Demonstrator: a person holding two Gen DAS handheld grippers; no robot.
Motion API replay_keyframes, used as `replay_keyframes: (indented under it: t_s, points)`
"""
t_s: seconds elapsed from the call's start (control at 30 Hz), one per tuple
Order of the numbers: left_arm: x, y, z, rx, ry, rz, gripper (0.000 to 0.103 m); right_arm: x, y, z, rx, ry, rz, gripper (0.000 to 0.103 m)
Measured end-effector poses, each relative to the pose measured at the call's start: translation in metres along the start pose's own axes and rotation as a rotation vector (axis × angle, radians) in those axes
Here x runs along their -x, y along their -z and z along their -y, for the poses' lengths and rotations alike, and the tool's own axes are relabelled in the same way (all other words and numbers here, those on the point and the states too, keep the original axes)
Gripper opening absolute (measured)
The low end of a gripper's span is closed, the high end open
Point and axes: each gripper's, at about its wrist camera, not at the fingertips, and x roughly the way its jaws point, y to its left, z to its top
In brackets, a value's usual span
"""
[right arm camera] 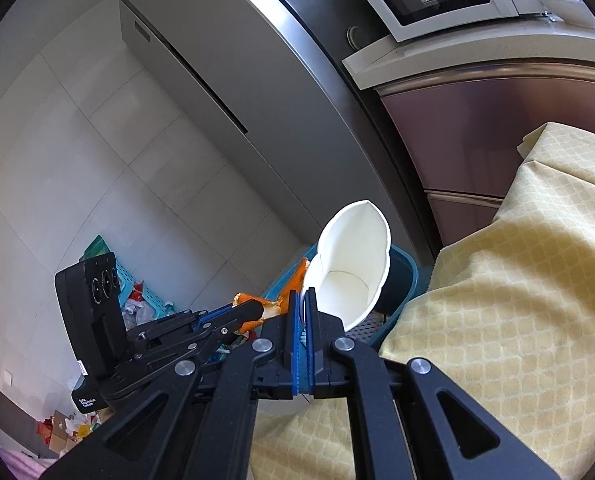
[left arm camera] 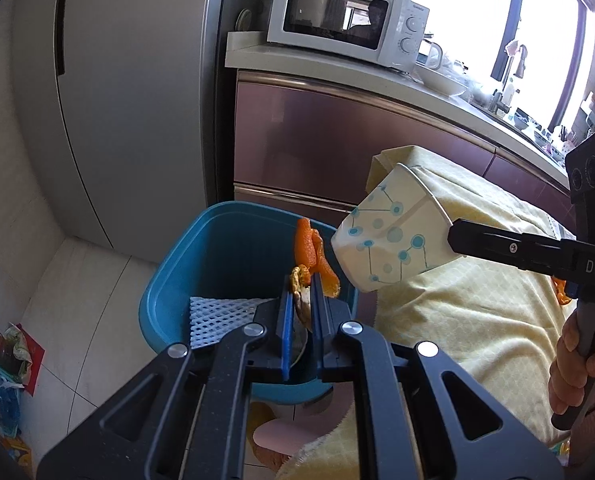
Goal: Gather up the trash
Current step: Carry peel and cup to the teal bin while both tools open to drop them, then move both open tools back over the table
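My left gripper (left arm camera: 301,280) is pinched nearly closed on one curled strip of orange peel (left arm camera: 311,256), which sticks up past my fingertips; a second, smaller yellowish scrap sits in the same pinch just below it. My right gripper (right arm camera: 306,300) is likewise closed to a narrow gap, clamping the rim of one white paper cup printed with blue dots and lines (left arm camera: 389,236), squashed out of round and tilted with its open mouth toward my right camera. Just beyond and below both sets of tips stands one blue plastic bin (left arm camera: 217,248), holding one white mesh foam sleeve (left arm camera: 221,316) at its bottom. To the right of my jaws, one pale yellow patterned tablecloth (right arm camera: 497,280) drapes over a table edge. Farther off, one grey refrigerator (left arm camera: 129,100) stands left of brown cabinets, and one white microwave (left arm camera: 341,20) sits on the countertop above them.
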Motion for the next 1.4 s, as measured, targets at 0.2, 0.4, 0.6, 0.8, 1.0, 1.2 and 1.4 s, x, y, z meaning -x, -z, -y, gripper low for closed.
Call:
replay_keyframes:
  t_s: [0.2,0.4,0.6,0.8,1.0,1.2,1.4]
  points:
    - [-0.027,0.003,-0.015,0.045,-0.011,-0.042,0.009,-0.027,-0.001,-0.003,0.004,0.031,-0.061,0.002]
    - [-0.052,0.010,-0.025,0.085,0.006,-0.076,0.014,-0.056,-0.003,-0.002,0.003,0.082,-0.124,0.005]
    - [-0.069,0.017,-0.030,0.110,0.040,-0.106,0.023,-0.052,0.003,0.002,-0.012,0.089,-0.125,0.010]
    - [-0.058,0.023,-0.023,0.105,0.051,-0.077,0.031,-0.036,0.004,0.002,-0.010,0.074,-0.097,0.012]
    - [-0.033,0.022,0.001,0.053,0.086,-0.023,0.037,-0.005,0.005,0.000,0.006,0.056,-0.045,0.022]
    - [-0.010,0.021,0.044,-0.042,0.175,0.024,0.042,0.040,0.014,-0.002,0.028,0.065,0.023,0.028]
    - [0.003,0.031,0.104,-0.162,0.287,0.029,0.047,0.099,0.037,0.006,0.021,0.133,0.101,0.032]
